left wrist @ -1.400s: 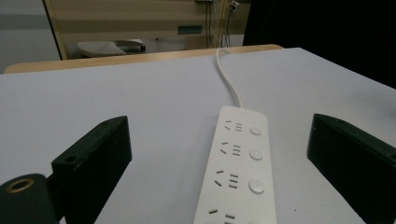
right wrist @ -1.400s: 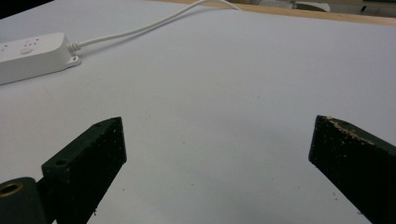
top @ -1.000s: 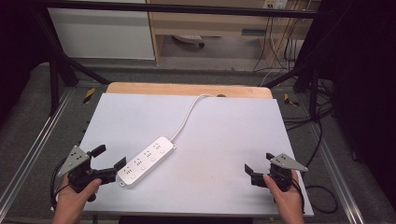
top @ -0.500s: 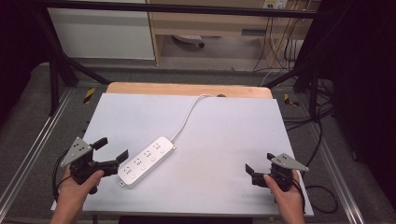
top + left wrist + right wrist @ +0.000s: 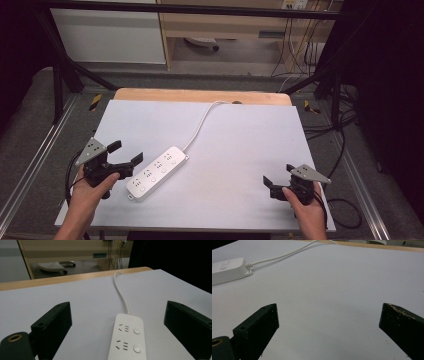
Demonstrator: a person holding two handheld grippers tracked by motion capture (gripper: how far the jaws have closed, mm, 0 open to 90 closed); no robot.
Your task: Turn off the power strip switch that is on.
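The white power strip lies slantwise in the lower left of the high view on the pale grey table, its cord running up to the far edge. No brand or lettering can be read on it. The left gripper, jaws wide apart, sits just beside the strip's near end; since a second ago it has lifted and turned a little. Its own view shows two socket rows with round buttons, perhaps switches. The right gripper rests lower right, jaws spread, well apart from the strip.
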